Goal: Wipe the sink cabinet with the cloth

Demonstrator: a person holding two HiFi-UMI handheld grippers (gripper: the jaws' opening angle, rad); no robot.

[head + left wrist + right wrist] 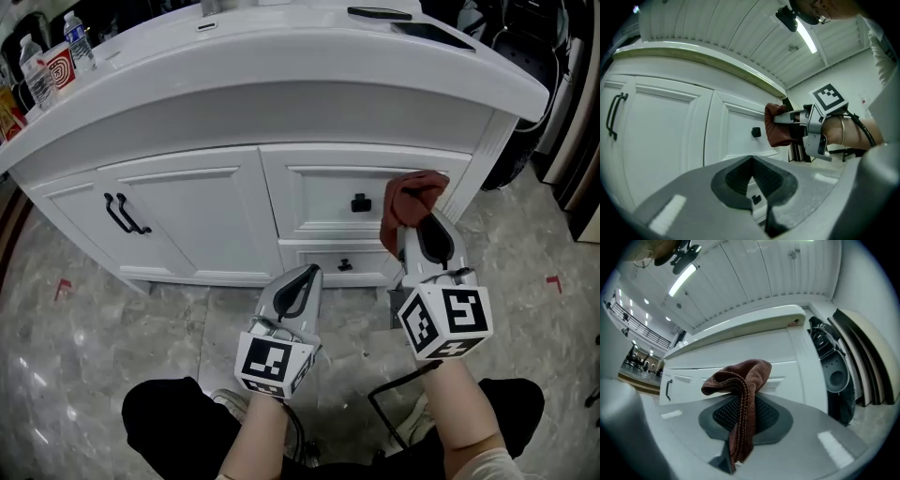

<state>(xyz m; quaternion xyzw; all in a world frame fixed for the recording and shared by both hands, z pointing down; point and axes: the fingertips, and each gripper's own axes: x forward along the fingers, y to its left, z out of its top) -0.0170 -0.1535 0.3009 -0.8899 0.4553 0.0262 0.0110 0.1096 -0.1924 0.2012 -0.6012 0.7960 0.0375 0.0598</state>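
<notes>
Head view: our right gripper (419, 216) clamps the crumpled reddish-brown cloth (411, 192) at the upper drawer front (323, 202) of the white sink cabinet (187, 211); our left gripper (302, 274) hangs closed, empty. We judge wiping underway; next, sweep sideways with steady pressure.

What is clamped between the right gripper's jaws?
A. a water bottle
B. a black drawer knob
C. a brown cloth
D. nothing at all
C: the right gripper view shows the brown cloth pinched between the shut jaws of the right gripper, with a fold bunched above the jaw tips.
</notes>
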